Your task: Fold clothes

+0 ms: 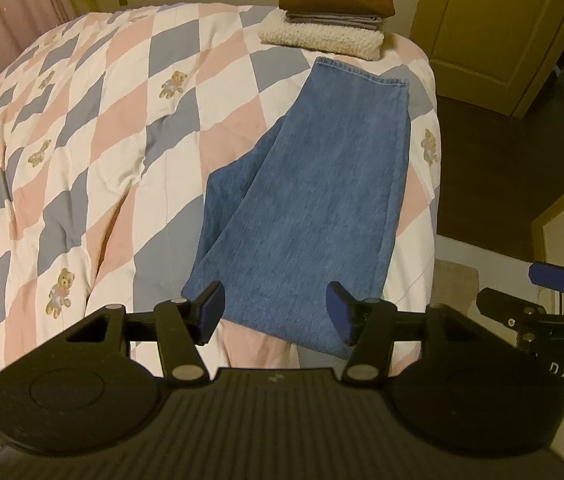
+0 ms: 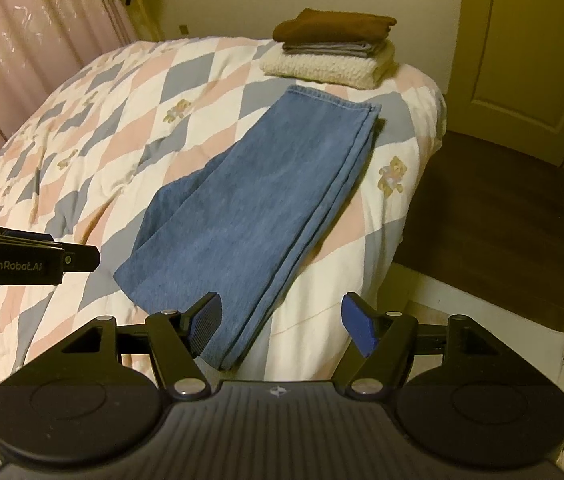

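A pair of blue jeans lies folded lengthwise on the bed, legs stacked, running from the near edge toward the far end. My left gripper is open just above the jeans' near end, with nothing between its fingers. My right gripper is open too, hovering over the near right edge of the jeans where the layered seams show. The right gripper's body appears at the right of the left wrist view. In the right wrist view the left gripper's body sits at the left.
A checked pink, grey and white quilt with teddy bears covers the bed. A stack of folded clothes, brown on grey on cream, sits at the far end. Dark floor and a yellow door lie to the right.
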Demonstrator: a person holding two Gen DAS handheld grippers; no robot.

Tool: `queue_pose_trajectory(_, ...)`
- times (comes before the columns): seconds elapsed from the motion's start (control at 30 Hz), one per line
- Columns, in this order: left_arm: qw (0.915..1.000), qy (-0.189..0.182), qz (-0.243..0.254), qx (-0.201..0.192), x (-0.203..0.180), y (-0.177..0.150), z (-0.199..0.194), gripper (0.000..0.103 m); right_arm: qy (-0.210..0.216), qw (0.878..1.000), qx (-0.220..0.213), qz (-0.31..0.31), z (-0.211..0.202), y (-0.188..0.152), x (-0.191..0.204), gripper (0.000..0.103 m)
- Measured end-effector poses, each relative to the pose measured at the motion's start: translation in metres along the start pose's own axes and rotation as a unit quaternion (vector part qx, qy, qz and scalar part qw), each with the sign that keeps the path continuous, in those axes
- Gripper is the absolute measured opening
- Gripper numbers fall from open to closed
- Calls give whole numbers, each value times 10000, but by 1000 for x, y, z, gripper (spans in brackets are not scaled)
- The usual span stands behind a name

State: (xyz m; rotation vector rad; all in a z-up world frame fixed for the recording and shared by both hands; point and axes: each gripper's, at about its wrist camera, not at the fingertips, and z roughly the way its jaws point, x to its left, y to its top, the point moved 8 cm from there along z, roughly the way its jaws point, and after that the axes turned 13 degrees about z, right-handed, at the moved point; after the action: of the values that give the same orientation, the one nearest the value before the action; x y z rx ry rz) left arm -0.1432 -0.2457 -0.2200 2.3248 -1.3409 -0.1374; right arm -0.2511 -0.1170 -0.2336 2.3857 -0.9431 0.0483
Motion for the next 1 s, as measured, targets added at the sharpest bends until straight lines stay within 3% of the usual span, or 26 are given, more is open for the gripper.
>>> queue_pose_trajectory(0.1, 9996, 20, 248, -108, 1, -5, 8, 57, 22, 9995, 41, -318, 11, -7, 7, 69)
queue_pose_trajectory(0.17, 9957, 185, 833, -357, 0, -14, 16, 64, 36, 9986, 69, -530, 18, -12, 11, 69)
queue_pose_trajectory(0.2, 9901, 330, 1267, -503, -1, -21, 21, 65, 43, 9979, 83, -636, 21, -14, 14, 70)
queue_pose_trajectory(0.23, 9785, 533, 1882, -649, -4, -32, 29, 65, 50, 9972, 97, -741, 25, -17, 16, 70)
queue_pose_trajectory(0.3, 9425, 885, 3131, -762, -9, -60, 50, 65, 65, 9954, 124, -953, 32, -21, 20, 73)
queue_pose_trajectory(0.4, 8714, 1161, 4705, -761, -17, -100, 84, 65, 71, 9895, 161, -1433, 46, -33, 31, 78)
queue_pose_trajectory(0.47, 8277, 1266, 5414, -768, -19, -117, 105, 65, 38, 9765, 173, -2146, 62, -52, 49, 78)
queue_pose_trajectory(0.6, 7390, 1658, 6471, -878, -11, -132, 148, 65, -198, 9355, -15, -3529, 97, -89, 80, 75)
queue_pose_trajectory(0.67, 7010, 1807, 6839, -913, -5, -134, 169, 65, -363, 9126, -173, -4069, 115, -105, 91, 74)
queue_pose_trajectory(0.8, 6332, 1868, 7432, -1089, 4, -144, 204, 63, -933, 8600, -519, -4991, 151, -128, 91, 68)
queue_pose_trajectory(0.9, 5978, 1946, 7652, -1387, 4, -149, 217, 62, -1332, 8133, -812, -5606, 173, -142, 89, 67)
queue_pose_trajectory(0.93, 5975, 1934, 7652, -1416, 5, -150, 218, 60, -1462, 7961, -908, -5801, 180, -147, 89, 65)
queue_pose_trajectory(1.0, 5968, 1911, 7653, -1474, 7, -150, 222, 43, -1525, 7755, -1030, -6039, 187, -151, 88, 58)
